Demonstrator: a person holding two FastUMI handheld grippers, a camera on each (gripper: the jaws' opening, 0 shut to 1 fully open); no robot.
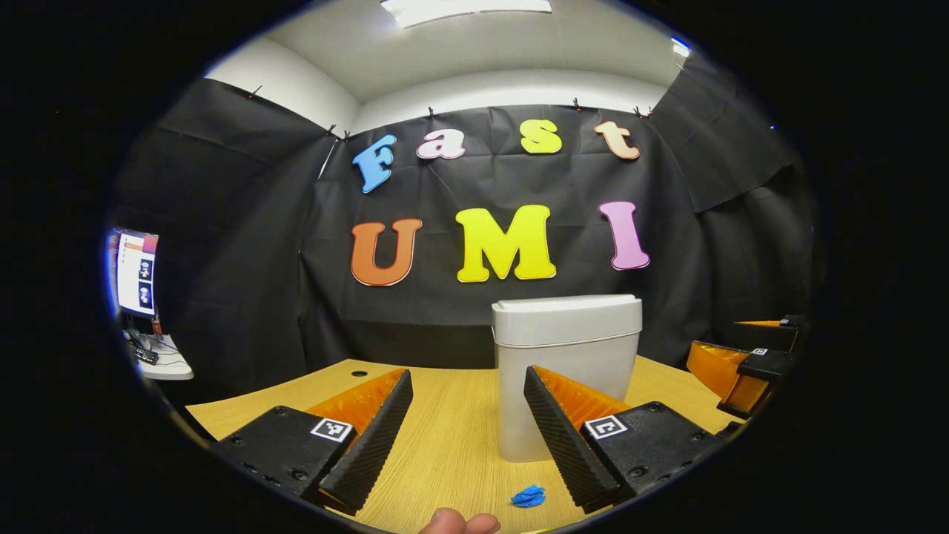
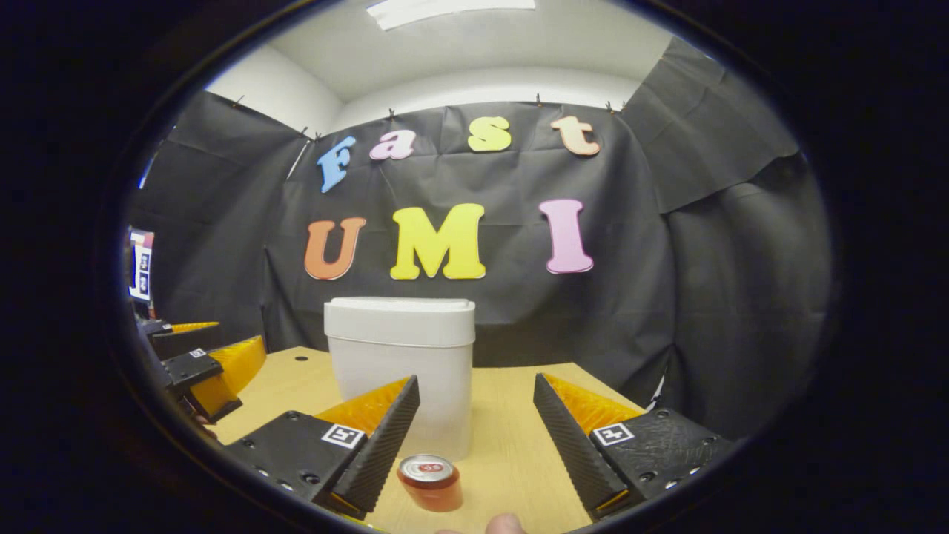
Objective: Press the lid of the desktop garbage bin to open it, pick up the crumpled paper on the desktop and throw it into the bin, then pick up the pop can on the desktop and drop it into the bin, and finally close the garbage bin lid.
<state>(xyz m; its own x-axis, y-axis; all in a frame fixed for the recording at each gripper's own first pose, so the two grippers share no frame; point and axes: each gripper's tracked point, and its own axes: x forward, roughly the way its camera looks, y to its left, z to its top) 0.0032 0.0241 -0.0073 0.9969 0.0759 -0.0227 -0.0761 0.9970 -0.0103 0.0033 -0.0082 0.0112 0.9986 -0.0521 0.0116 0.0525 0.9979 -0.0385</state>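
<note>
One wooden table. One white garbage bin stands on it, lid down, beyond both grippers. Two grippers: the left gripper and the right gripper, each with fingers spread wide, nothing between them. One pop can stands upright just beside the right gripper's left finger, in front of the bin. One blue crumpled paper lies near the left gripper's right finger.

My table is light wood. On it stands the white bin, lid down. Blue crumpled paper lies near its base, and a can stands upright just before it.
</note>
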